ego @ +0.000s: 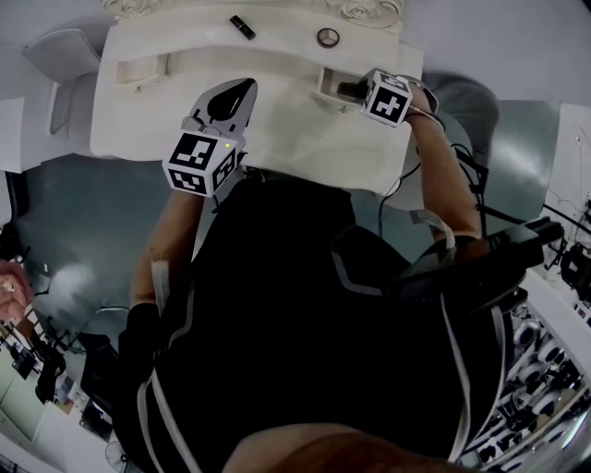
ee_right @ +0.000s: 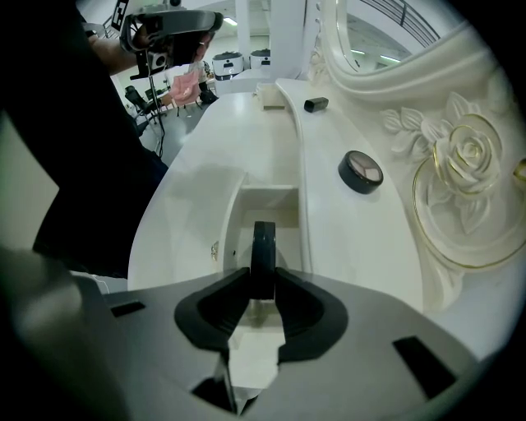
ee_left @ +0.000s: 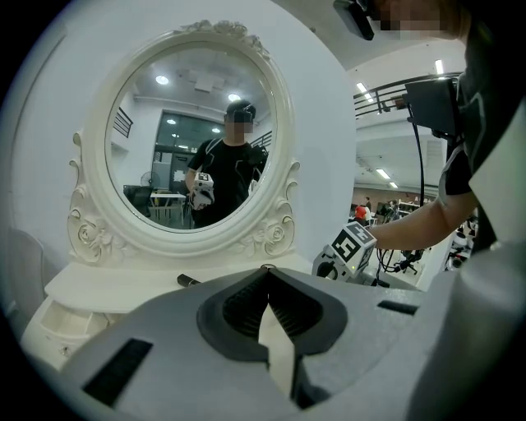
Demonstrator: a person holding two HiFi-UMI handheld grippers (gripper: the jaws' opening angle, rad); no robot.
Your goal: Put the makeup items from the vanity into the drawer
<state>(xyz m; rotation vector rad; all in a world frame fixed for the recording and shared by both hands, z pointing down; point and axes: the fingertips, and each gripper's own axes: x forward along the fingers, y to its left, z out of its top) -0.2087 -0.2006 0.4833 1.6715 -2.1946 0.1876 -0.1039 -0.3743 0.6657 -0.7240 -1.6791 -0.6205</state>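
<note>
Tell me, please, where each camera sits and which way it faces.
Head view: on the head, looking steeply down at the vanity; shows torso, arms, left gripper, right gripper.
Left gripper view: on the left gripper, facing the mirror; shows its shut jaws.
Right gripper view: on the right gripper, looking down into the drawer; shows its jaws gripping a compact.
Shared: all three see the black tube.

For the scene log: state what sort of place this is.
Likely a lab or workshop hall with a mock dressing corner. An ornate white vanity with an oval mirror stands beside cluttered equipment benches, under ceiling lights of an open hall.
</note>
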